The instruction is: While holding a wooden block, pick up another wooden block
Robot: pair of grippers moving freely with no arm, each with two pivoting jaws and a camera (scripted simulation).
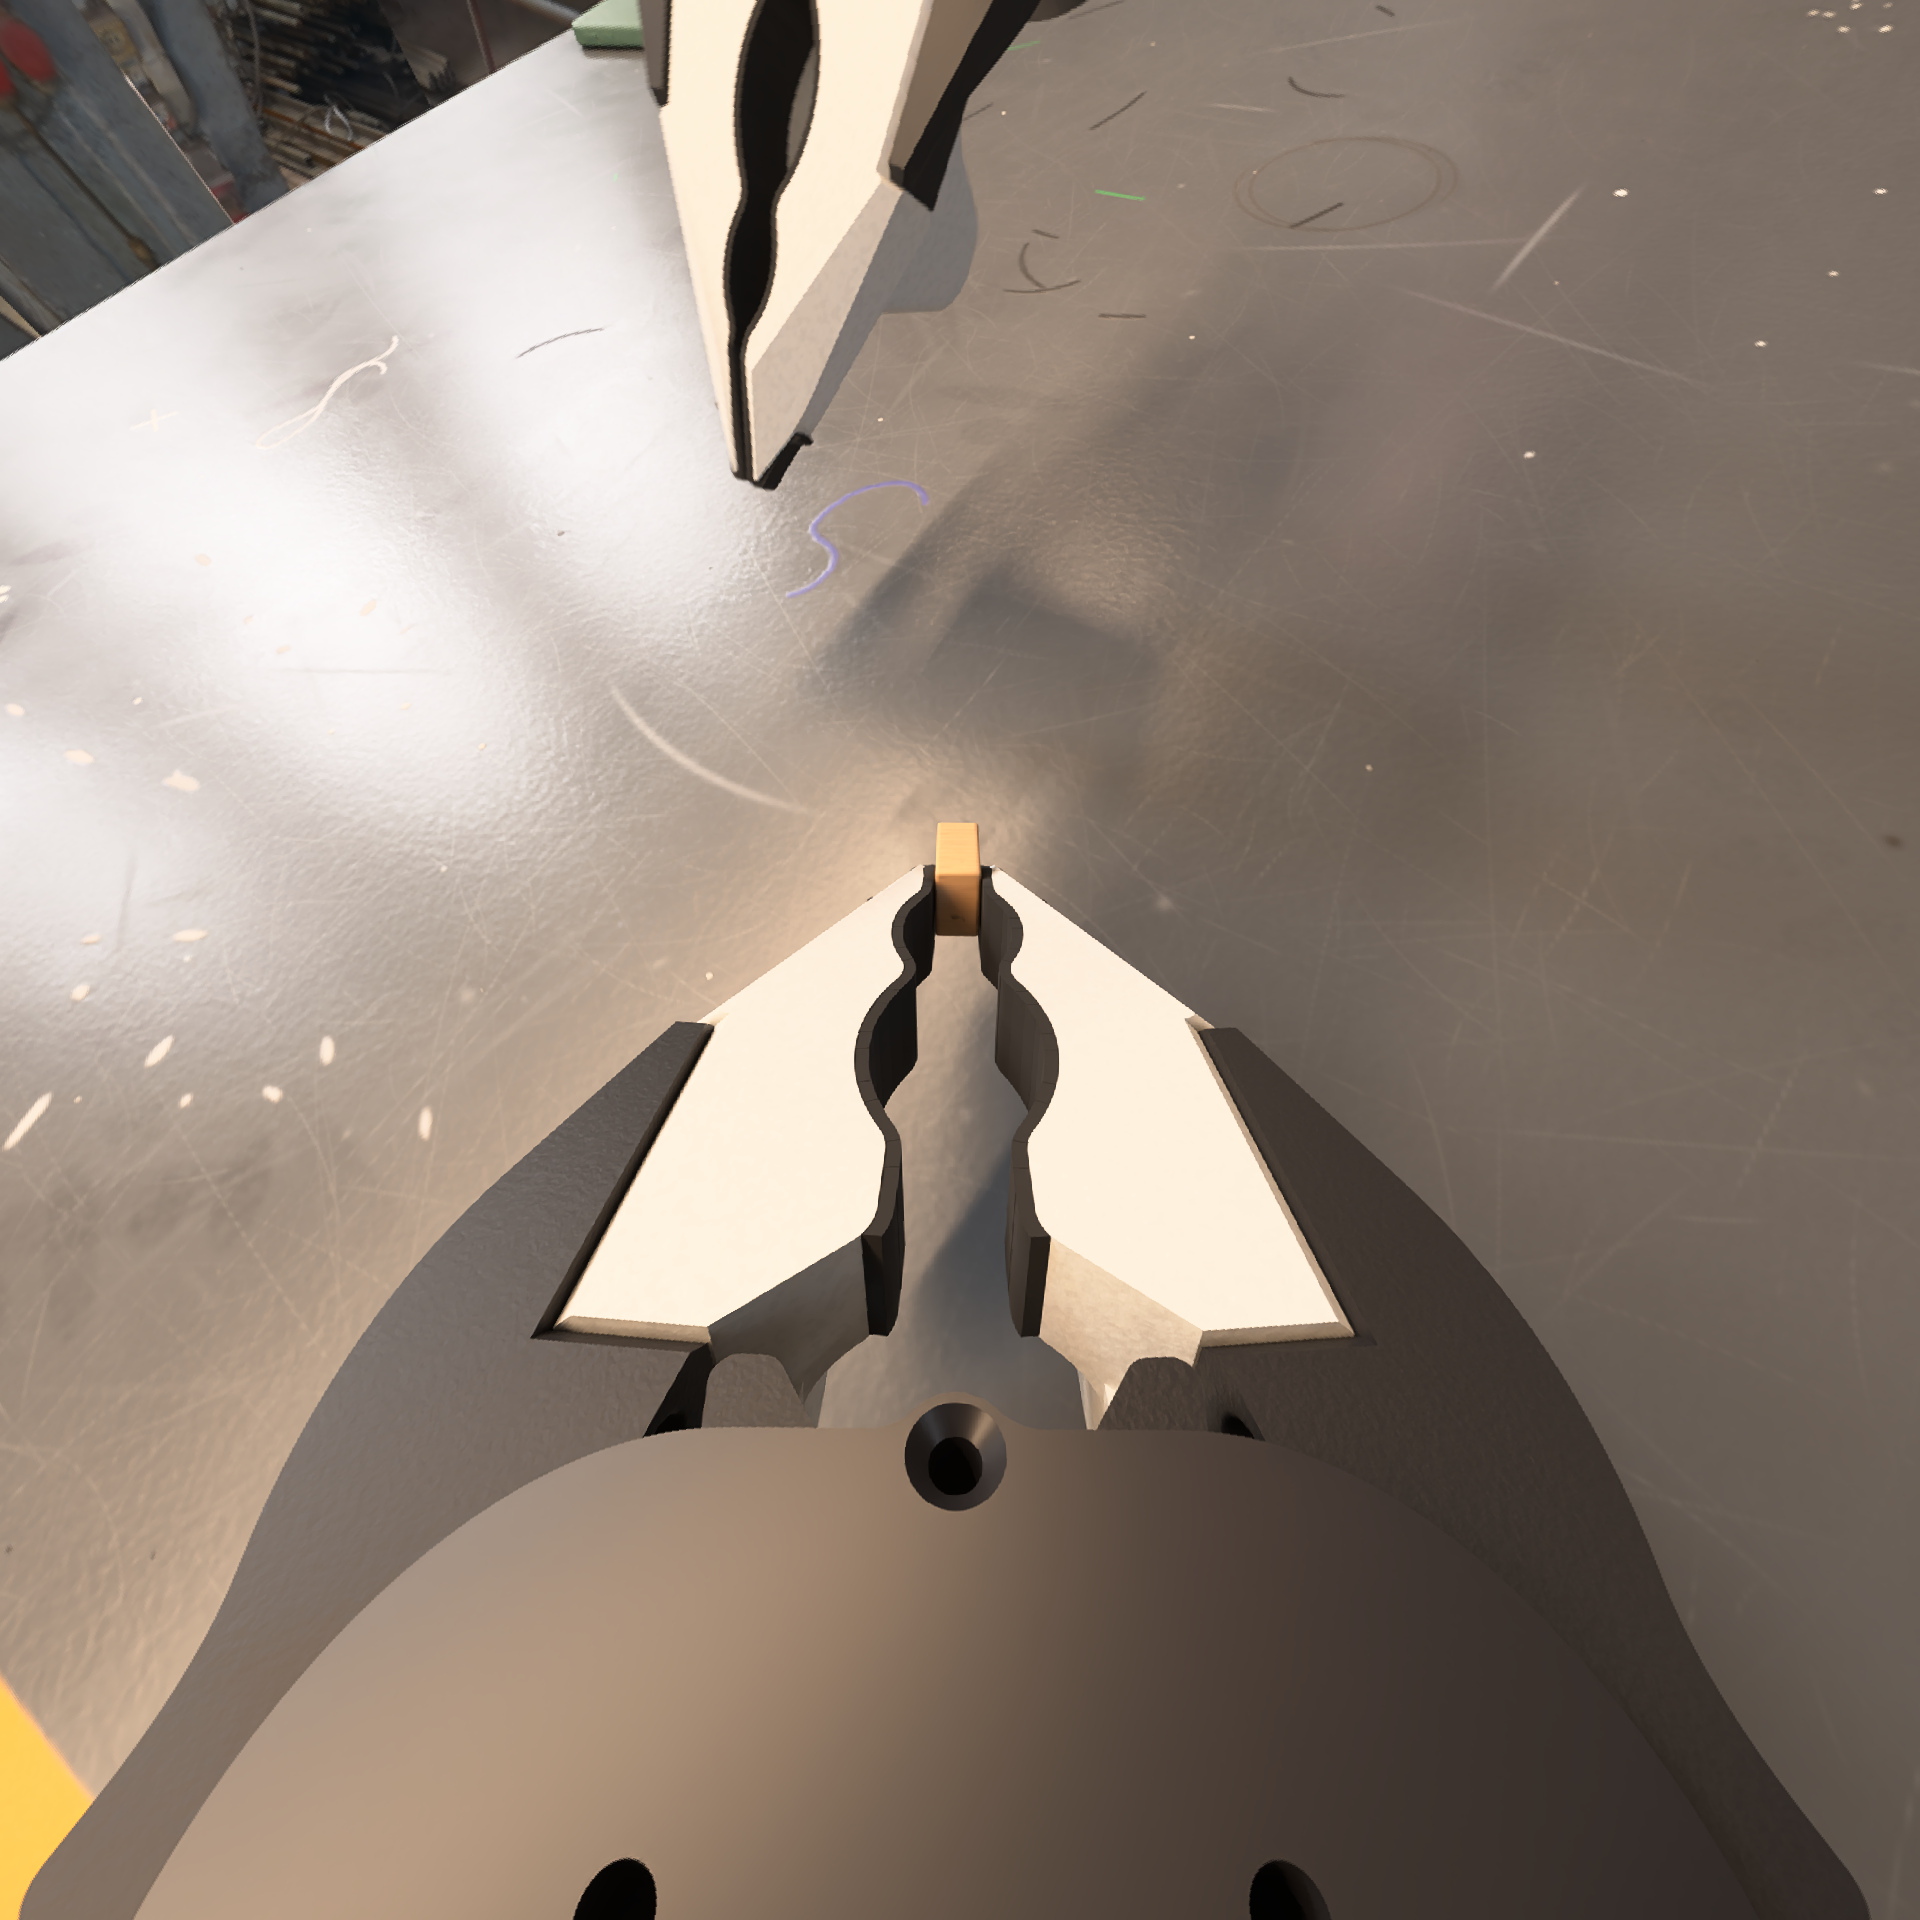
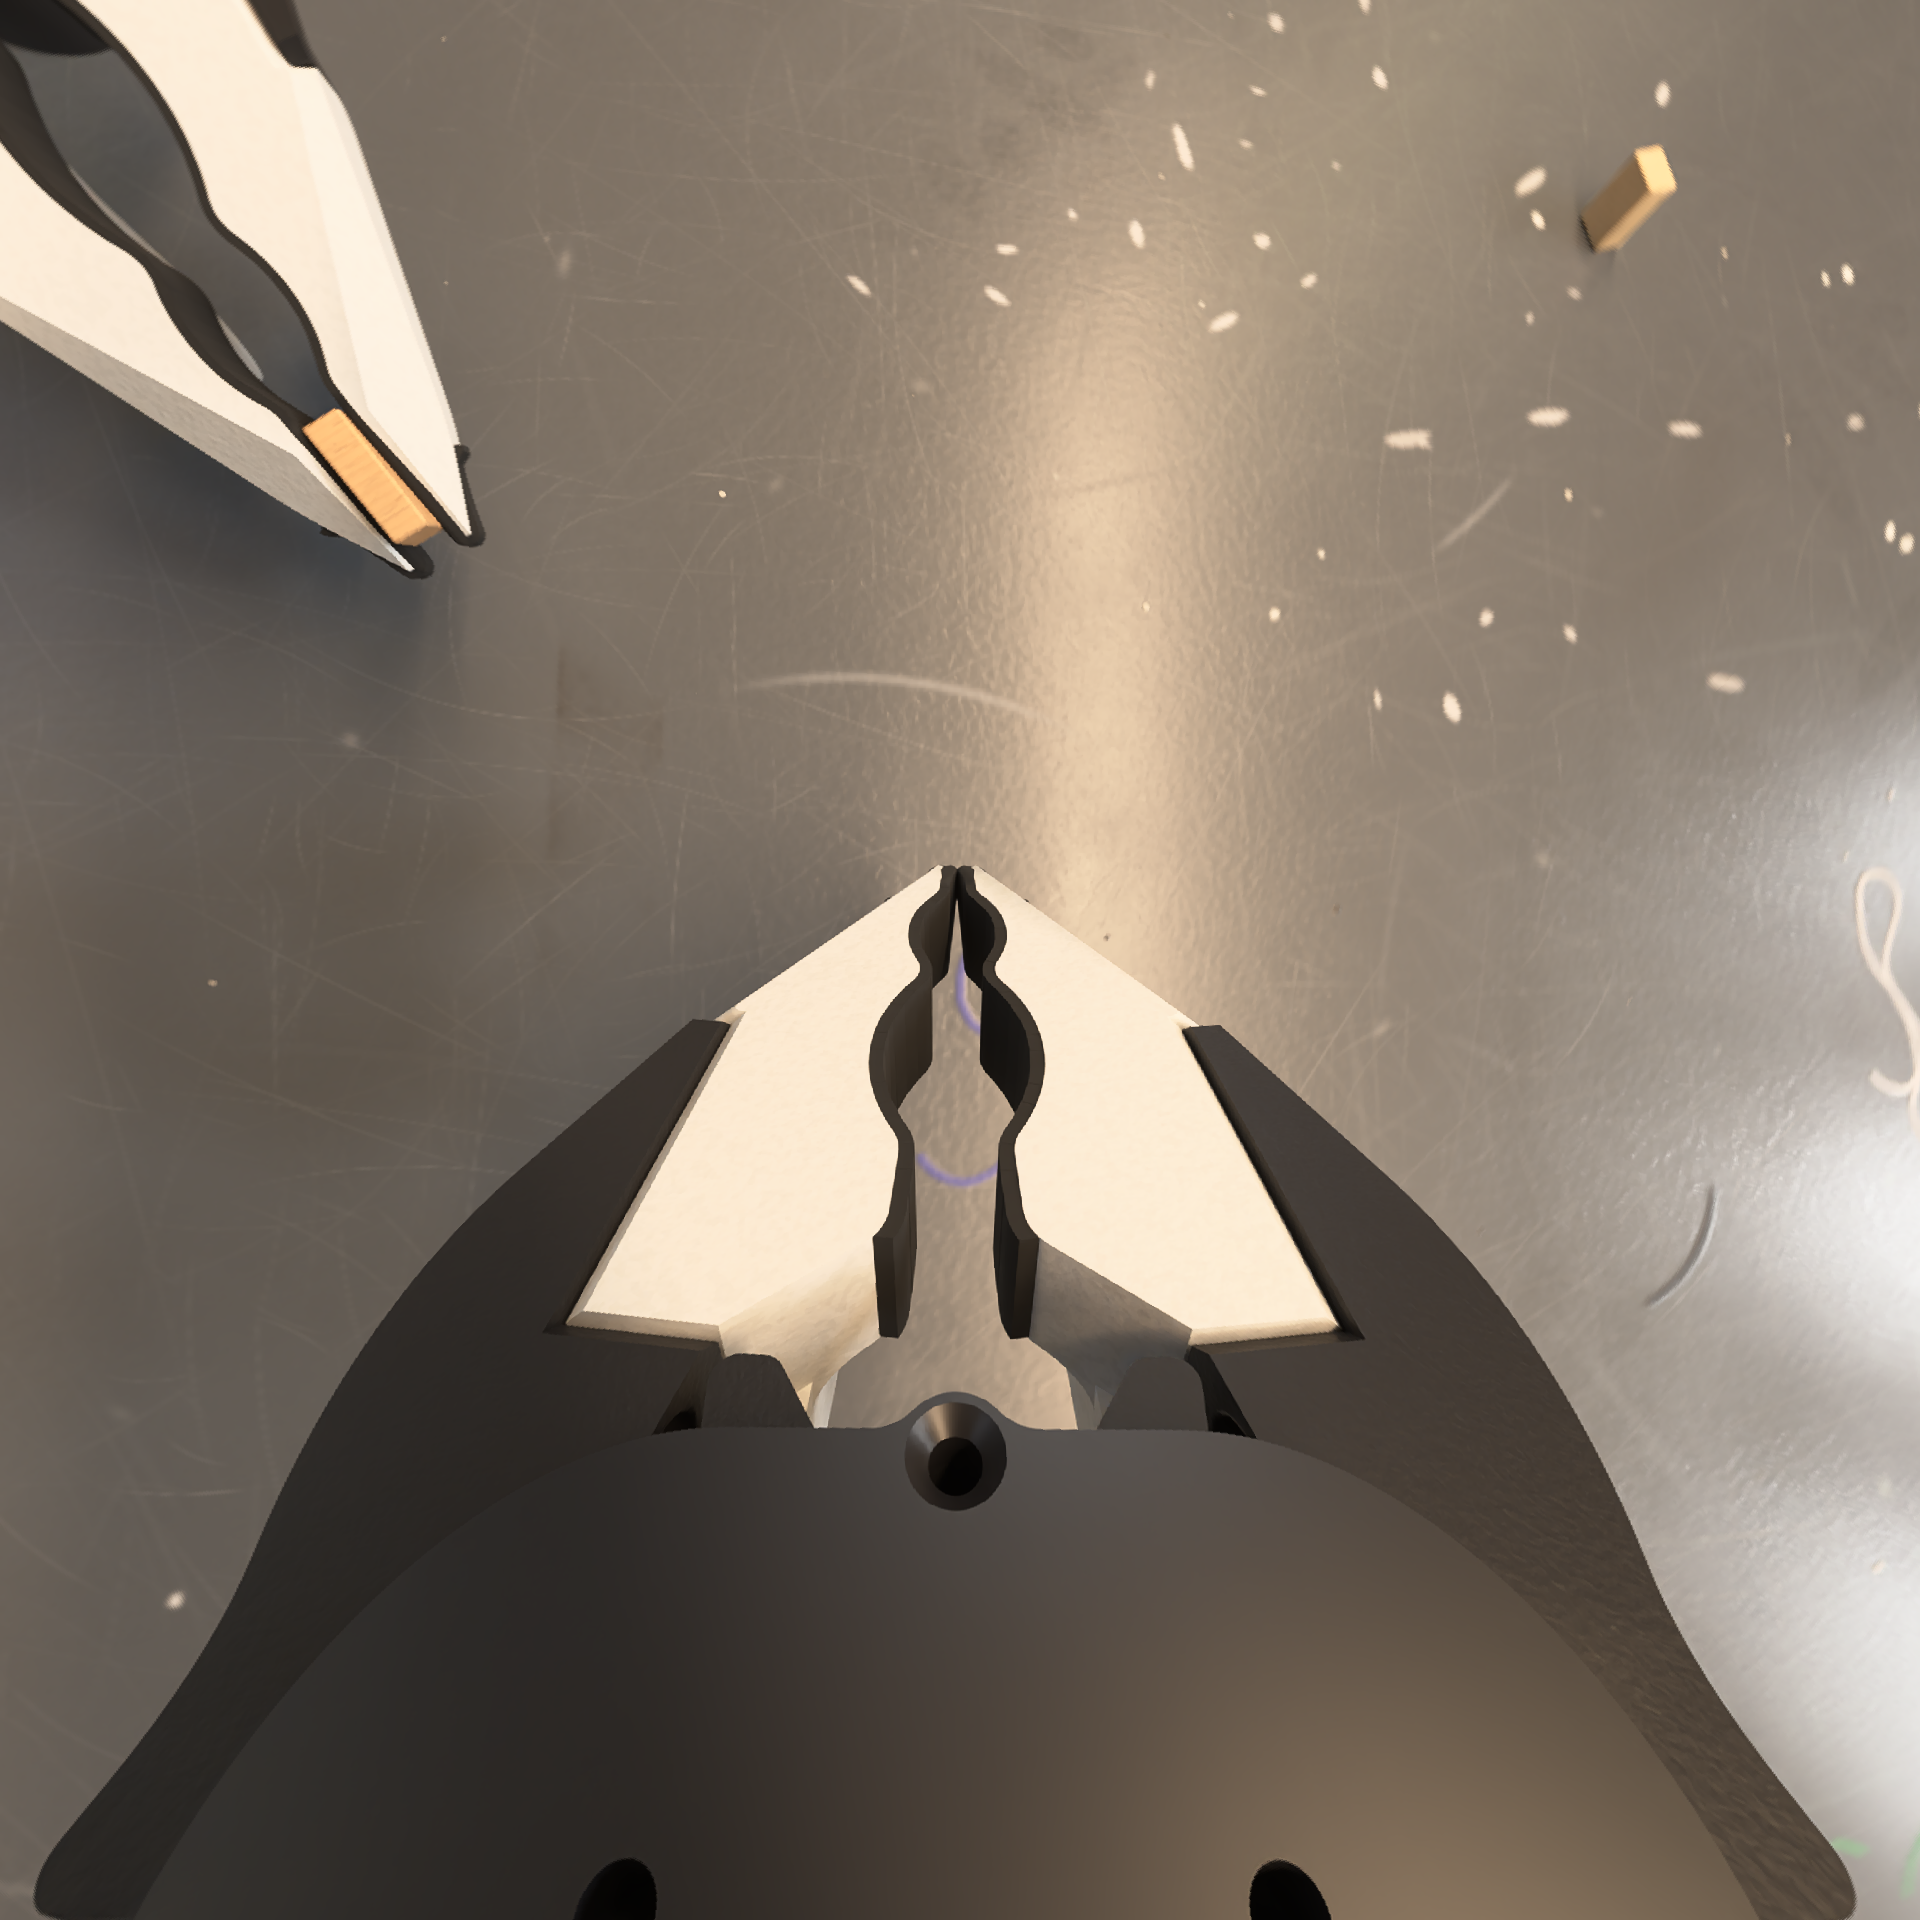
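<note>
My left gripper (image 1: 957, 883) is shut on a small light wooden block (image 1: 957, 878) held at its fingertips above the table. The same gripper and block show at the upper left of the right wrist view (image 2: 447, 545), with the held block (image 2: 369, 476) between the fingers. My right gripper (image 2: 956, 873) is shut and empty, above the table; it also shows at the top of the left wrist view (image 1: 769, 462). A second wooden block (image 2: 1627, 197) lies on the table at the upper right of the right wrist view, far from both grippers.
The grey metal table (image 2: 1143, 623) is scratched and speckled with pale paint flecks. Its far edge (image 1: 312, 187) shows at the upper left of the left wrist view, with a green object (image 1: 613, 26) near it. A yellow patch (image 1: 31, 1787) sits at the lower left.
</note>
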